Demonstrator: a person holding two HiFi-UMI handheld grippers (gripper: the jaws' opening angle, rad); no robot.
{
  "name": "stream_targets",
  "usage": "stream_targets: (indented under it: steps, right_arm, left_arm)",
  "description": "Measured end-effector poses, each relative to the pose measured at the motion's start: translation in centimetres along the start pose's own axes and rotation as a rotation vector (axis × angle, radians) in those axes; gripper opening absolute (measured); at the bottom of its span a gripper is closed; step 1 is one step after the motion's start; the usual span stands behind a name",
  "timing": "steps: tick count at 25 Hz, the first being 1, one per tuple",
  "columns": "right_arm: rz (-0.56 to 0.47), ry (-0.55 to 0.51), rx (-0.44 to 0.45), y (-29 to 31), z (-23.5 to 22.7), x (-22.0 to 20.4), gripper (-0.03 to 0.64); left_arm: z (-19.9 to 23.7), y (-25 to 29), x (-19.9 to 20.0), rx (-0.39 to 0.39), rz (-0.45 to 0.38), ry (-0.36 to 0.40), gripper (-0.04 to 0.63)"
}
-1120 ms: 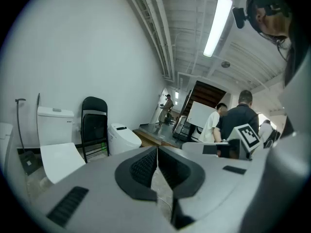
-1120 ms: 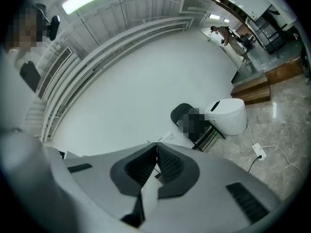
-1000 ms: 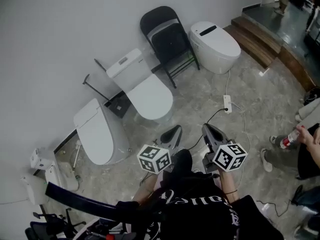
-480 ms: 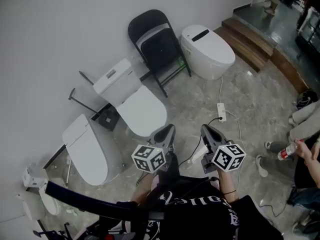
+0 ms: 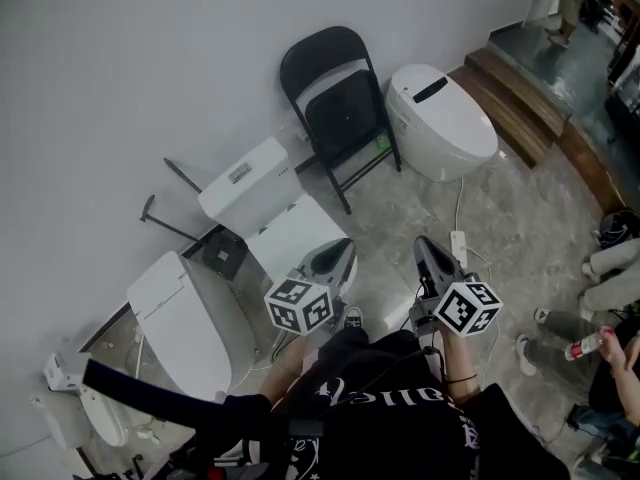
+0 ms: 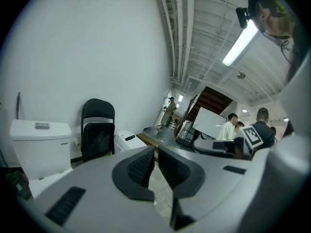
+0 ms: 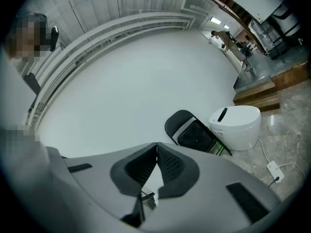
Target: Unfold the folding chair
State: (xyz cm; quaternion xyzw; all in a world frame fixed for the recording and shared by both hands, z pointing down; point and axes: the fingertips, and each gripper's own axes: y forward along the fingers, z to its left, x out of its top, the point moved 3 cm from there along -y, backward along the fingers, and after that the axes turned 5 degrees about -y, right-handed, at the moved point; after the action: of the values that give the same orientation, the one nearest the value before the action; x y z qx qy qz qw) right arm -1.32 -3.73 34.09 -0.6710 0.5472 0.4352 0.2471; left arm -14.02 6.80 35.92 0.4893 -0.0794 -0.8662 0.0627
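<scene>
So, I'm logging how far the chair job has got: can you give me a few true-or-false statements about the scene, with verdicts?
1. The folding chair is folded and leans against the wall. True.
2. The left gripper is clamped on the chair's frame. False: its jaws are together on nothing, well short of the chair.
3. The right gripper has its jaws together with nothing between them. True.
4. A power strip lies on the chair's seat. False: it lies on the floor, near the rounded toilet.
</scene>
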Motion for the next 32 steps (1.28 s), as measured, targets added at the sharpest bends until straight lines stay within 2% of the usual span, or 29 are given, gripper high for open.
stream_targets:
  steps: [6, 10, 14, 19, 25, 29, 32]
  right_arm:
    - [0.049, 0.01, -0.06, 3.5, -3.0, 0.9, 0.014]
    - [0.07, 0.02, -0.058, 7.1, -5.9, 2.2, 0.014]
    - [0.084, 0.016, -0.013, 12.3, -9.5, 4.7, 0.014]
    - [0.125, -0.024, 0.062, 18.5, -15.2, 9.3, 0.015]
    - [0.175, -0.065, 0.151, 24.0, -21.6, 14.6, 0.014]
    - [0.17, -0.032, 0.177, 26.5, -25.0, 17.0, 0.014]
    - [0.183, 0.004, 0.196, 28.3, -26.3, 17.2, 0.014]
  left_arm:
    - [3.2, 3.8, 1.3, -0.005, 0.029, -0.044, 0.008]
    - [5.0, 7.5, 2.5, 0.006, 0.043, -0.056, 0.008]
    - [7.7, 12.2, 4.6, 0.048, 0.025, -0.063, 0.008]
    - [10.2, 19.9, 8.0, 0.115, -0.037, -0.085, 0.009]
    - [11.0, 28.9, 11.5, 0.178, -0.107, -0.131, 0.008]
    - [10.8, 32.5, 12.8, 0.215, -0.095, -0.116, 0.008]
    - [11.9, 33.6, 13.7, 0.261, -0.073, -0.082, 0.008]
